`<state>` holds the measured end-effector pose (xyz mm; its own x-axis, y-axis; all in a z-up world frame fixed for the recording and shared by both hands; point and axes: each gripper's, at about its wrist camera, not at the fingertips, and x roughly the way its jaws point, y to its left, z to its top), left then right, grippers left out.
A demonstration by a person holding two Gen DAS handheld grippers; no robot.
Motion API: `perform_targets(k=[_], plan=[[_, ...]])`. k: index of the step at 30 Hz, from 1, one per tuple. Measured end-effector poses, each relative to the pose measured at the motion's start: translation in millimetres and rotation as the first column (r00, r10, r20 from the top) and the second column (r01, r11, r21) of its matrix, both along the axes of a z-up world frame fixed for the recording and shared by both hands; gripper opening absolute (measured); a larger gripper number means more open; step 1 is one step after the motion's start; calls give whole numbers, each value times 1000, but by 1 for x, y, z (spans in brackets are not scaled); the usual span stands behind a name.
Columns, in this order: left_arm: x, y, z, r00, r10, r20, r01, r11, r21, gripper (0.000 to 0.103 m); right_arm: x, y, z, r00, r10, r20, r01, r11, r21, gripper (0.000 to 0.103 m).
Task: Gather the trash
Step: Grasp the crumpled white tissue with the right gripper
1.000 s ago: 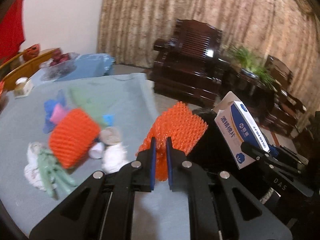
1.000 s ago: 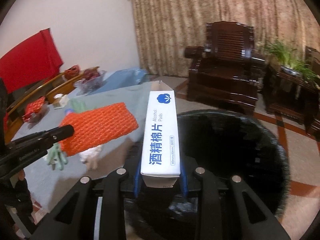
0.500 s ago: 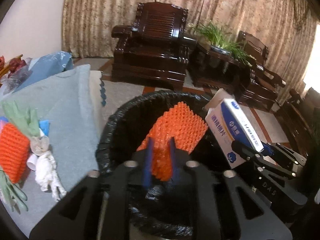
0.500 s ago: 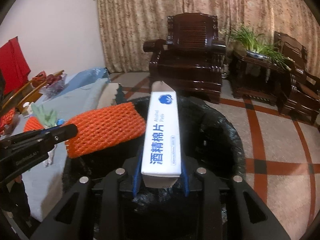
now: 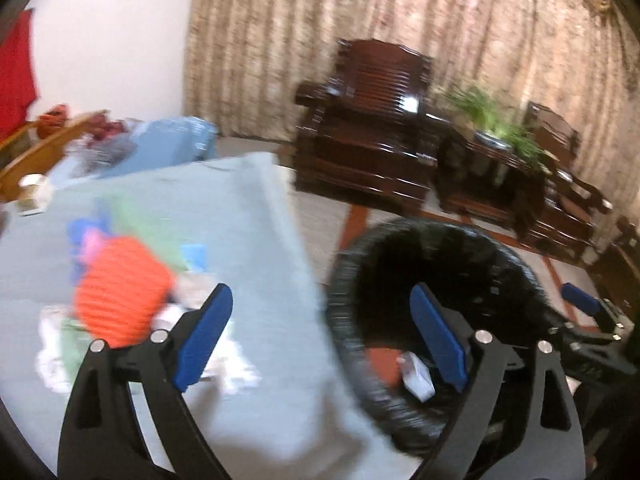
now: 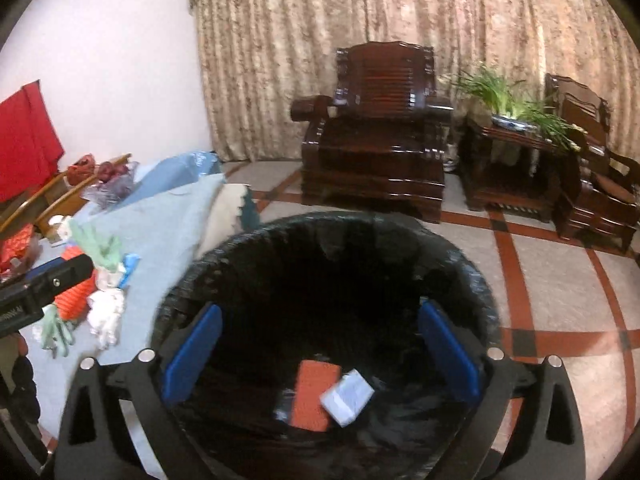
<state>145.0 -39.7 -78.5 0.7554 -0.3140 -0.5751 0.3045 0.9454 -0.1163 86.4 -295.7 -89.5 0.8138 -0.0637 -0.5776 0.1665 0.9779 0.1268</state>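
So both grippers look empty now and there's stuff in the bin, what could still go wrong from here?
The trash bin stands right against the table edge, so a gripper swinging back could bump it. The remaining pile, orange foam net, tissues and green gloves, lies tangled together, so the left gripper may drag extra pieces or drop one on the floor.

Left wrist view angled over table edge (image 5: 256,240) and bin (image 5: 344,320), right wrist view close above bin (image 6: 476,280) mouth, both sharing bin, armchair (image 5: 368,136).
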Motion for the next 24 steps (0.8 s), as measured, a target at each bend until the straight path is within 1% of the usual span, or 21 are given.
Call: perform_targets(k=[2,3,6,7,10,12,17,19,24], plan=[[-5,19,5,998,56,19,-56,998,6,89,2,15,2,999,34,7,-34,999,3,97],[-8,33,7,995,97,31,-97,995,11,89,5,23,3,998,55,12,-55,998,5,97],[-13,63,11,983,176,45,-177,984,24,89,14,54,7,991,135,26,-135,991,7,97],[-15,77,11,976,213,50,-214,976,34,89,17,67,8,985,167,30,-168,986,8,97],[-20,110,9,959,278,54,-281,958,52,89,25,104,10,967,253,40,-254,967,3,97],[-21,129,6,947,318,49,-321,945,65,89,32,132,9,948,316,45,-316,949,6,97],[-24,168,-4,922,387,26,-388,919,68,89,49,190,-2,908,418,23,-418,908,-9,97],[-24,180,-9,914,406,17,-407,911,68,89,53,201,-8,899,439,10,-438,899,-15,96],[-19,191,-21,906,423,-11,-421,904,69,89,71,220,-27,891,453,-40,-454,891,-12,88]])
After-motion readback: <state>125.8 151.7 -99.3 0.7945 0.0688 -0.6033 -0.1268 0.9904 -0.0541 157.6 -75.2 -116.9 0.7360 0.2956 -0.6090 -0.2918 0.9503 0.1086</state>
